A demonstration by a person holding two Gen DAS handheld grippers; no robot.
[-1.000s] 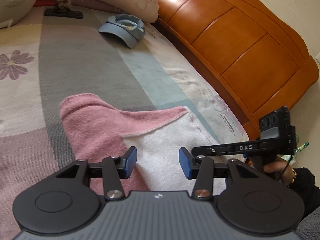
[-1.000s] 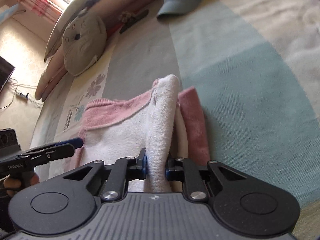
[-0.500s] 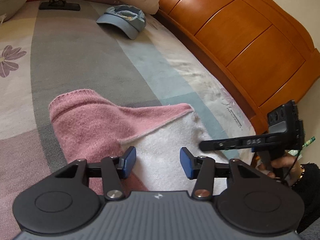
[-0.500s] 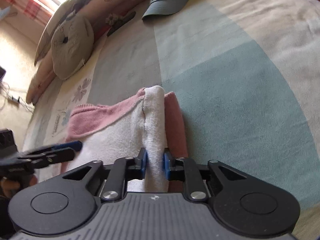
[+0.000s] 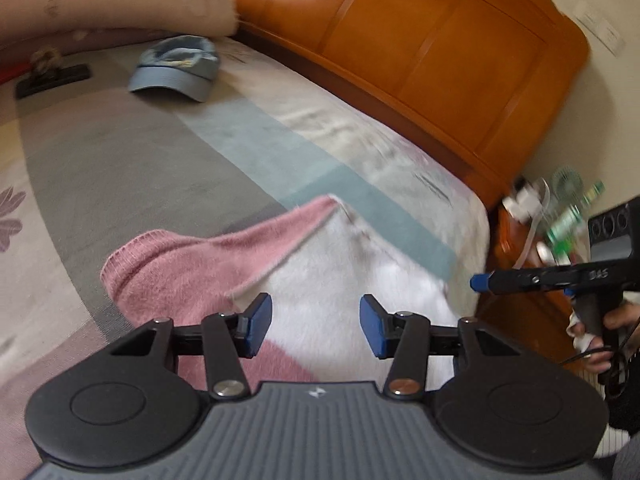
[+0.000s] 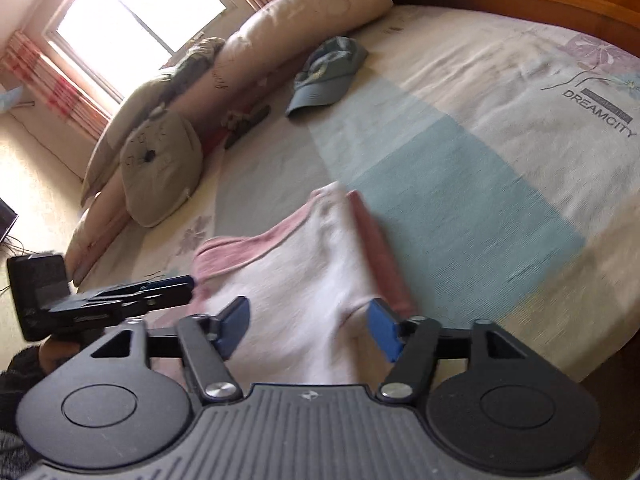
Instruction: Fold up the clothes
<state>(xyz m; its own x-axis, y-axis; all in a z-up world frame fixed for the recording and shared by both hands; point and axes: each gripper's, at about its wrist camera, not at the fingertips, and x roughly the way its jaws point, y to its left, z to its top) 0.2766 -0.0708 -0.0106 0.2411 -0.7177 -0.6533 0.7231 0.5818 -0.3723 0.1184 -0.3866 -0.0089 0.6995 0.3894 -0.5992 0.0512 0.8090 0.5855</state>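
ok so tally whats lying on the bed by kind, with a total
Pink and white sweater: 1
Blue cap: 1
Pillows and cushions: at least 3, stacked together, so the exact count is unclear
Dark flat object with something small on top: 1, too blurred to name
Total: at least 6

light: bright daylight from window (image 6: 132,20), overexposed | glare: sheen on wooden headboard (image 5: 420,48) | blur: motion smear on sweater (image 6: 304,276), bedside clutter | distortion: fisheye bending at edges
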